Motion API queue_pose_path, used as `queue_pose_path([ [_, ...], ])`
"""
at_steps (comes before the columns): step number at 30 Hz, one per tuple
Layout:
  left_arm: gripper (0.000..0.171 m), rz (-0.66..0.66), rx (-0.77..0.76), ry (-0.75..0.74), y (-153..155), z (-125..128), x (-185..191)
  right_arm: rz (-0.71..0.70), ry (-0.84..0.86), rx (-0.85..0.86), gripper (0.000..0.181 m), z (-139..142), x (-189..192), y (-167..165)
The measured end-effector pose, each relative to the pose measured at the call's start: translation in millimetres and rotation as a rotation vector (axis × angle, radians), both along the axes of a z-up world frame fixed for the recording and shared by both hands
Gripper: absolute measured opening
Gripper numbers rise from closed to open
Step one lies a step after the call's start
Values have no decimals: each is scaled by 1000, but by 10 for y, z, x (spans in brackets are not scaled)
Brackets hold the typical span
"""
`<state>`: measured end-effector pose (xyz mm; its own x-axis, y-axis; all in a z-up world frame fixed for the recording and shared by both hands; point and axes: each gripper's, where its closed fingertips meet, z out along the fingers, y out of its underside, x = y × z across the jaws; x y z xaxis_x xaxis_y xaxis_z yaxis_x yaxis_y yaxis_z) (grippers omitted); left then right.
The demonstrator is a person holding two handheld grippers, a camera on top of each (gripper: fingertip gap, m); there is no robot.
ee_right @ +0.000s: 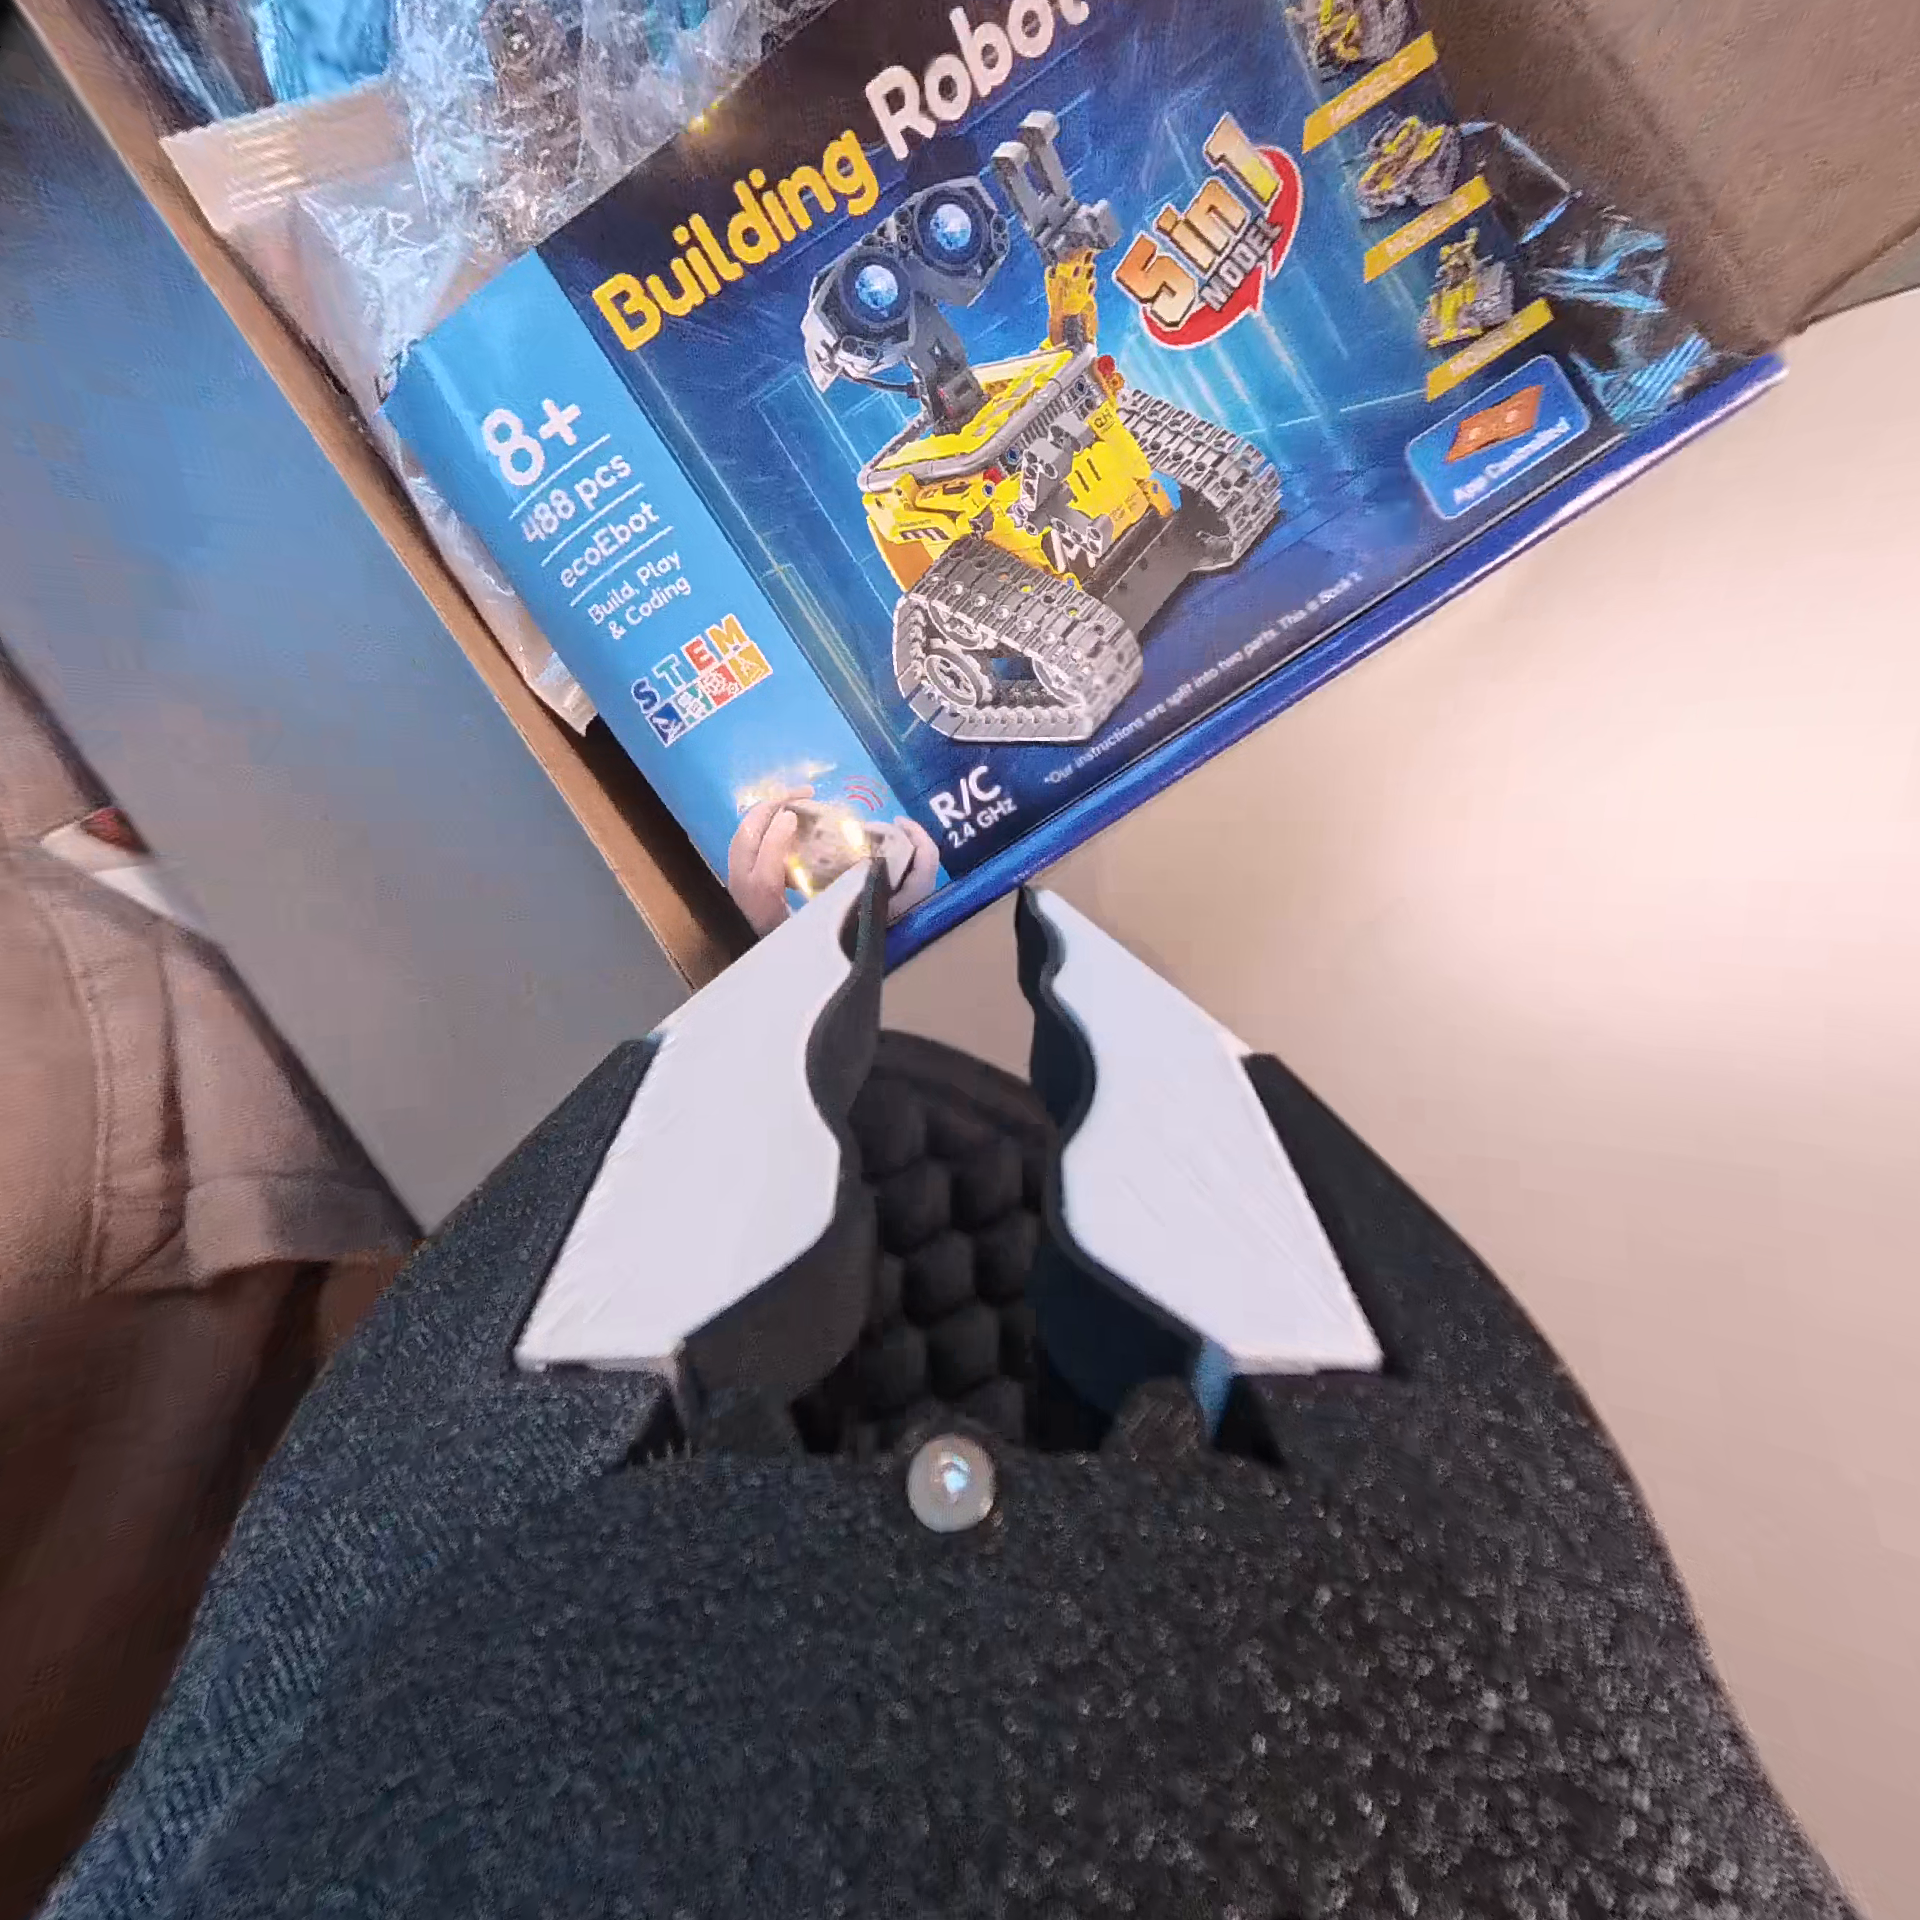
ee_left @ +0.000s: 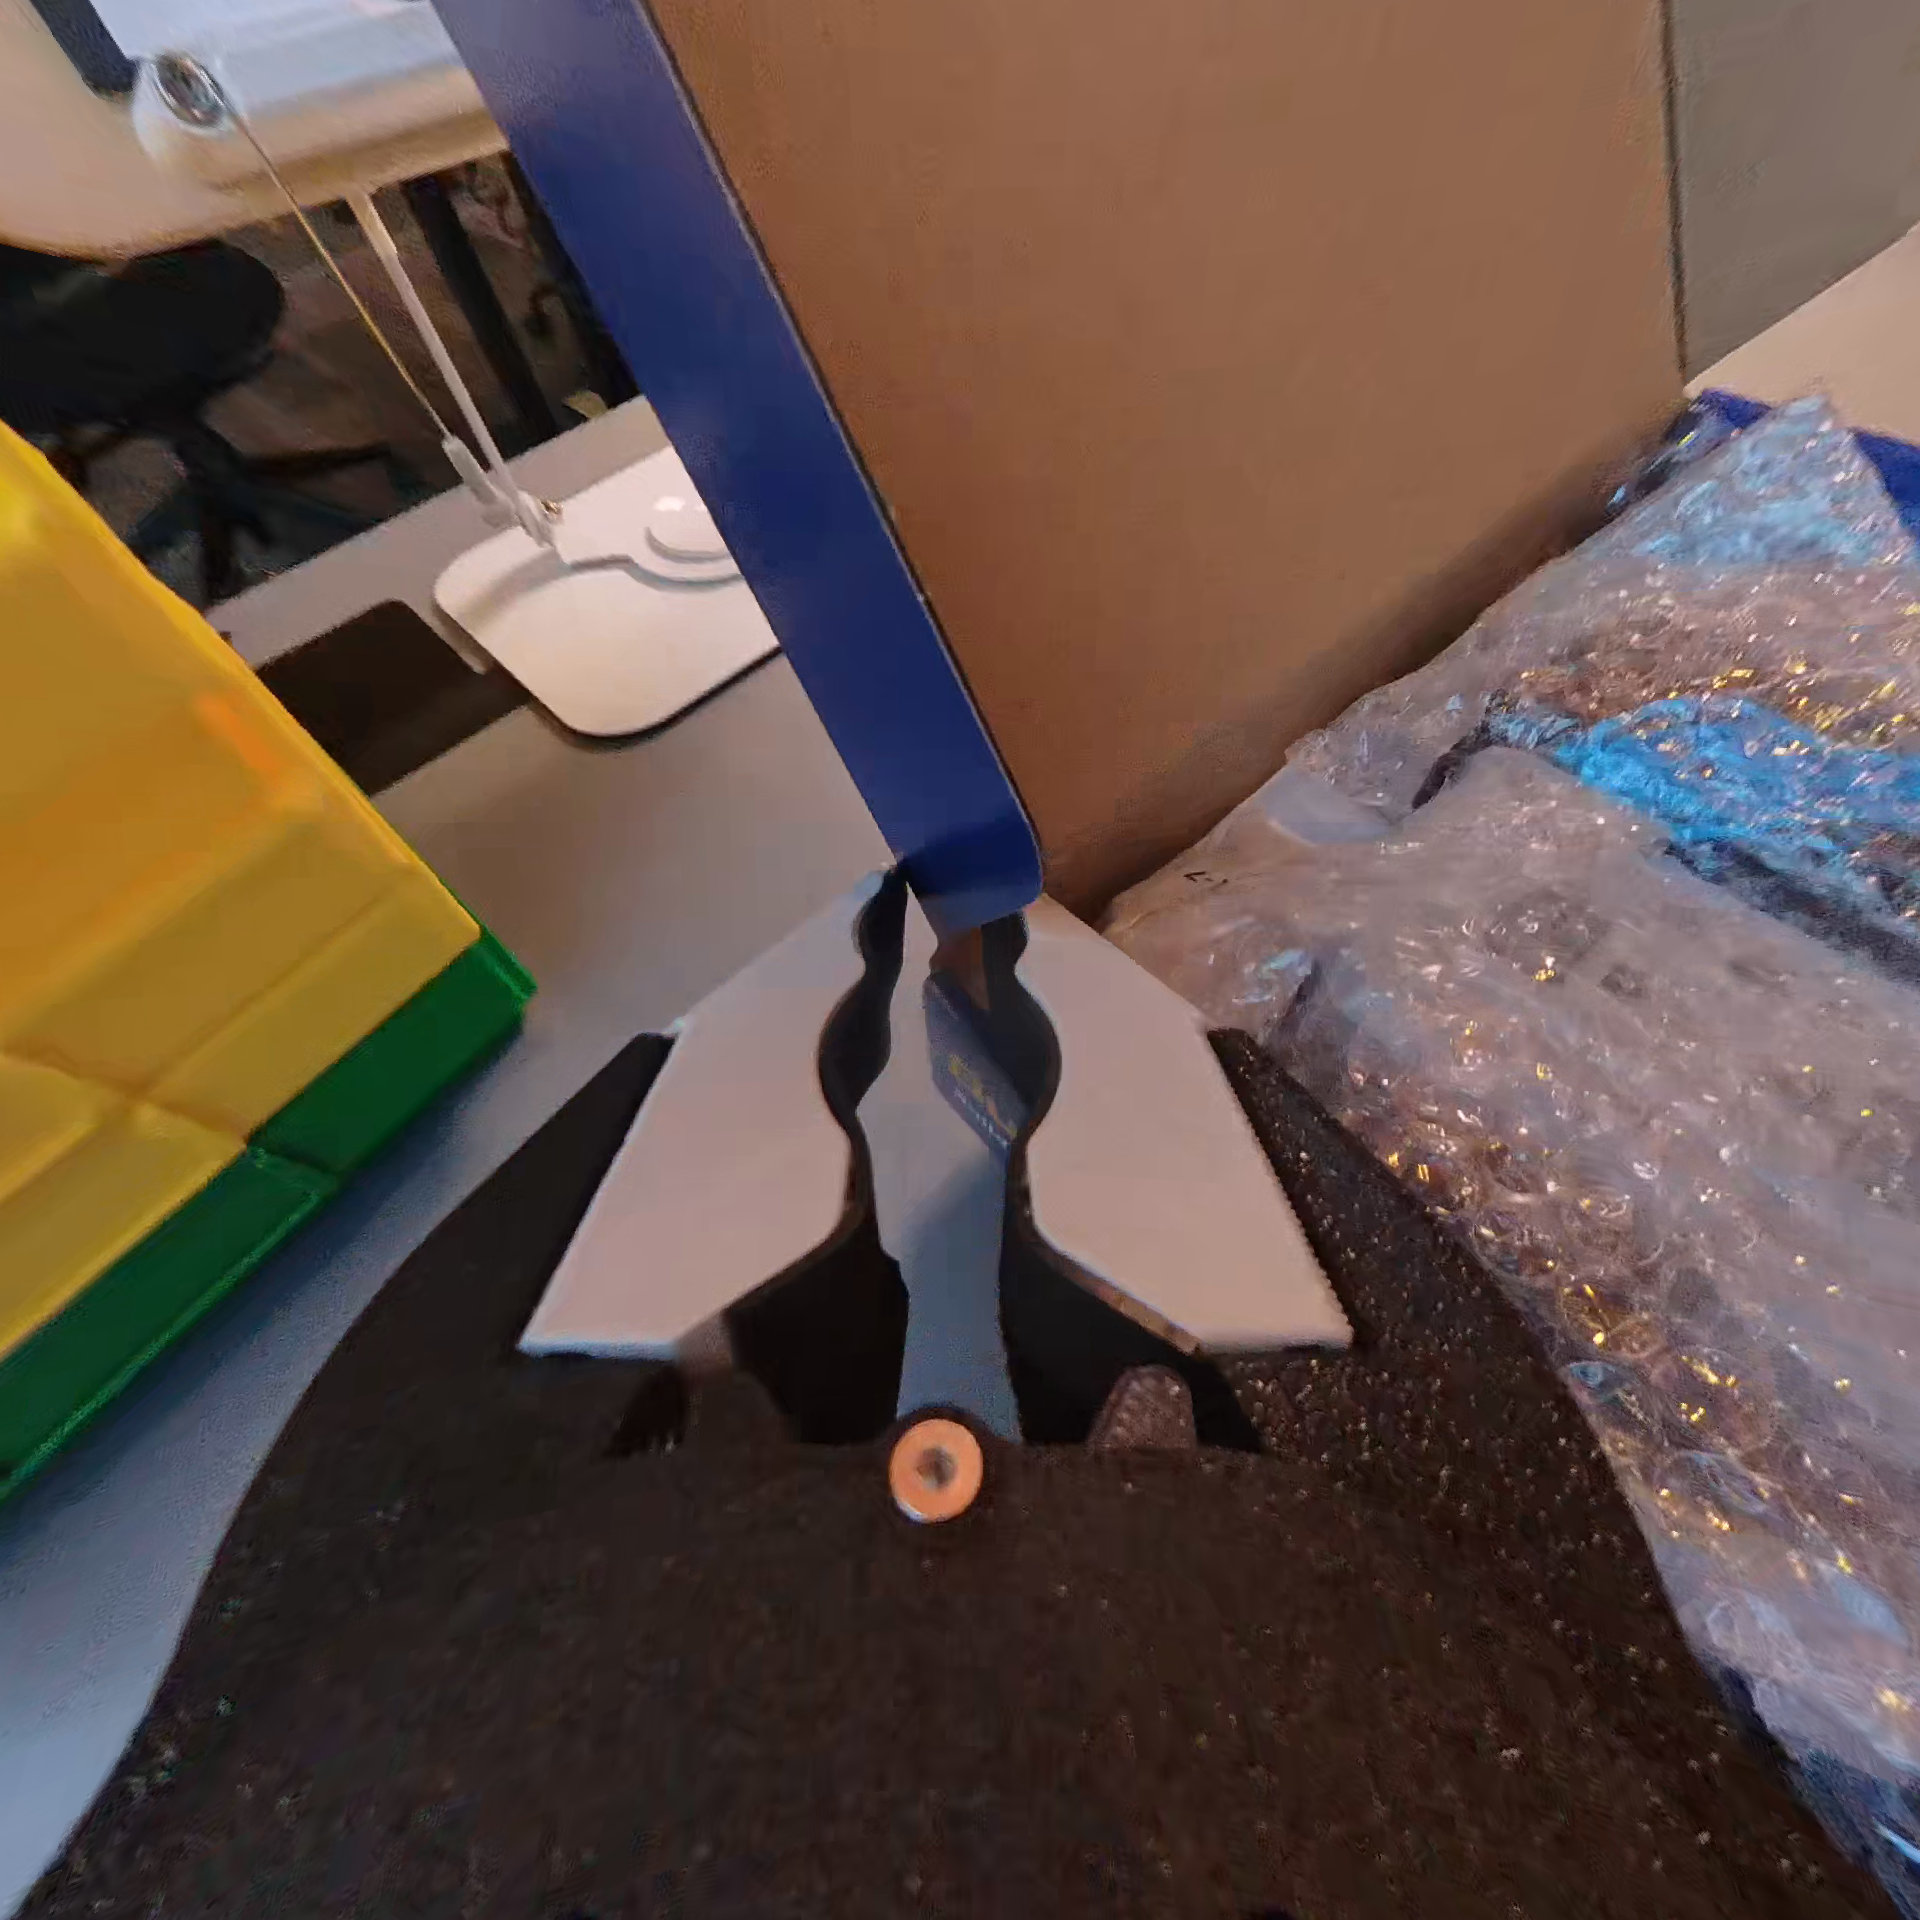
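A blue toy box (ee_right: 1039,499) with a yellow tracked robot pictured on it lies tilted in an open cardboard carton (ee_right: 582,769). My right gripper (ee_right: 945,896) is open, and the box's near corner sits at its fingertips. The left fingertip (ee_right: 862,914) overlaps the box face. In the left wrist view my left gripper (ee_left: 956,920) is shut on a corner of the blue box (ee_left: 727,436). The box's narrow blue side rises up and left from the jaws, against a brown cardboard wall (ee_left: 1195,416).
A bubble-wrapped blue bundle (ee_left: 1558,987) lies right of the left gripper. A yellow bin on a green bin (ee_left: 187,883) stands on the grey table at left. A white lamp base (ee_left: 603,623) sits behind. More bubble wrap (ee_right: 436,135) fills the carton's far end.
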<state>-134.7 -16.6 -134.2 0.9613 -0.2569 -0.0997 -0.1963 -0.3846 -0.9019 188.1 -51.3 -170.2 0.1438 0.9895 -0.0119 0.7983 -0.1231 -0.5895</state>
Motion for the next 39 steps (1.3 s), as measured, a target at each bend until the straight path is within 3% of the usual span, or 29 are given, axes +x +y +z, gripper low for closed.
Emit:
queue_pose_path([
  [1, 13, 16, 1, 11, 93, -37, -44, -15, 8, 10, 22, 0, -32, 103],
  [4, 18, 12, -58, -146, 281, -145, -138, -92, 38, 77, 22, 20, -56, 439],
  [7, 20, 6, -47, -214, 219, -2, -216, -122, 103, 62, 25, 79, -21, 491],
  [10, 28, 38, 39, -96, -20, 275, -257, -70, 249, 62, 37, 400, -29, 431],
  [13, 30, -65, 97, -15, -266, 541, 161, 74, 265, 116, 41, 598, -154, 315],
  [16, 38, -145, -18, 118, -381, 408, 562, 196, 201, 157, 50, 544, -456, 265],
  [20, 34, -27, -167, 424, -398, 81, 413, 321, 100, 101, 67, 318, -916, 205],
  [22, 1, -64, -199, 328, -412, -62, 534, 349, -3, 63, 81, 128, -1013, 213],
  [26, 0, -51, -204, 151, -402, -143, 545, 380, -77, -46, 83, 40, -971, 213],
  [30, 0, -176, -231, -203, -474, -162, 740, 412, -136, -52, 83, 11, -830, 205],
  [34, 0, -196, -179, -144, -488, -151, 759, 432, -113, -27, 83, 10, -820, 190],
  [36, 1, -224, -180, -188, -505, -92, 758, 436, -137, -60, 85, 101, -793, 165],
  [39, 16, -230, -91, -345, -545, 204, 643, 462, -22, -36, 81, 533, -1061, 84],
])
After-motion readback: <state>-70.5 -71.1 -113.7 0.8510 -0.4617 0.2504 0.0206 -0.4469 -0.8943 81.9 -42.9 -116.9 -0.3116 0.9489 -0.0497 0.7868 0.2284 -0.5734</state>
